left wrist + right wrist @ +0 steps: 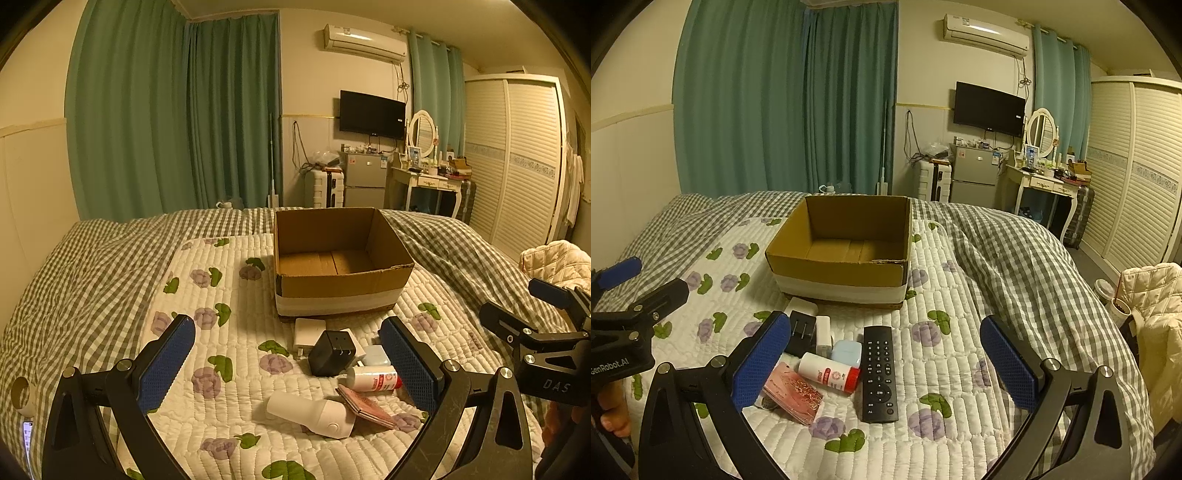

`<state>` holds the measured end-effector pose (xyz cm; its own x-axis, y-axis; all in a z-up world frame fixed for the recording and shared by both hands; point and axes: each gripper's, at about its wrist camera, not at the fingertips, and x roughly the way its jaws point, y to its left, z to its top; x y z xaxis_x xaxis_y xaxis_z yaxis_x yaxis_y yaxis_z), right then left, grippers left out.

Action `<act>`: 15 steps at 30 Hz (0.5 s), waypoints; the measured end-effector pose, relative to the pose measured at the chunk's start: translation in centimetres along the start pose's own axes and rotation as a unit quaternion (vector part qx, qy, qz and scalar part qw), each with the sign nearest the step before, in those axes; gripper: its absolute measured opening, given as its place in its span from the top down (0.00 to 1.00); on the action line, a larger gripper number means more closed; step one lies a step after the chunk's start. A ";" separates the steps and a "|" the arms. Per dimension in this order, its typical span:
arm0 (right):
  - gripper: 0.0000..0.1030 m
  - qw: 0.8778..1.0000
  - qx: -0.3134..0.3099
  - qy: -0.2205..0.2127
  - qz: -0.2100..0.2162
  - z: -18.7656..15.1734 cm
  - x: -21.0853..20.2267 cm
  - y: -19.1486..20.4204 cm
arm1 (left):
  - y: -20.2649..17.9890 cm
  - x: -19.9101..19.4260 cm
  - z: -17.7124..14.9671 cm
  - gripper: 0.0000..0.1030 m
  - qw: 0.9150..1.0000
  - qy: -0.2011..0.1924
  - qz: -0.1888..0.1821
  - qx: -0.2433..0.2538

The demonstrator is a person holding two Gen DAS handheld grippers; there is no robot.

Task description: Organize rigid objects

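An open cardboard box [343, 291] [838, 275] stands empty on the bed. In front of it lie a black charger [330, 352] [801, 330], a white adapter [308, 332], a white bottle with a red cap [373, 378] [829, 373], a light blue case [846, 350], a pink patterned card holder [365, 406] [792, 393], a white handheld device [310, 413] and a black remote [879, 373]. My left gripper [288, 365] is open and empty above the pile. My right gripper [886, 363] is open and empty above the remote.
The bed has a white quilted floral pad [229, 295] over a grey checked cover [1015, 251]. A phone [27, 439] lies at the left edge. A cream jacket [1156, 332] hangs at the right. Fridge, dresser and wardrobe stand beyond the bed.
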<state>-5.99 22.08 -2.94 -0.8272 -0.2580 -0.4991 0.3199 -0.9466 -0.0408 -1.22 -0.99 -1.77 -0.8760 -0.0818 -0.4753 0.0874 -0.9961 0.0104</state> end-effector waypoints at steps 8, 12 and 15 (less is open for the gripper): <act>0.00 1.000 -0.004 0.002 0.001 0.0 0.2 0.1 | -0.2 0.0 -0.1 0.01 1.000 -0.003 0.000 0.002; 0.00 1.000 -0.004 0.003 0.001 -0.1 0.1 0.0 | -0.3 -0.1 -0.2 0.01 1.000 -0.002 0.002 0.004; 0.00 1.000 -0.004 0.003 0.003 -0.1 0.0 0.0 | -0.3 0.0 -0.3 0.01 1.000 0.000 0.004 0.003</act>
<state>-5.96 22.09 -3.01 -0.8228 -0.2616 -0.5045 0.3274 -0.9438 -0.0446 -1.10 -0.68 -2.03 -0.8755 -0.0898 -0.4749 0.0914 -0.9956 0.0198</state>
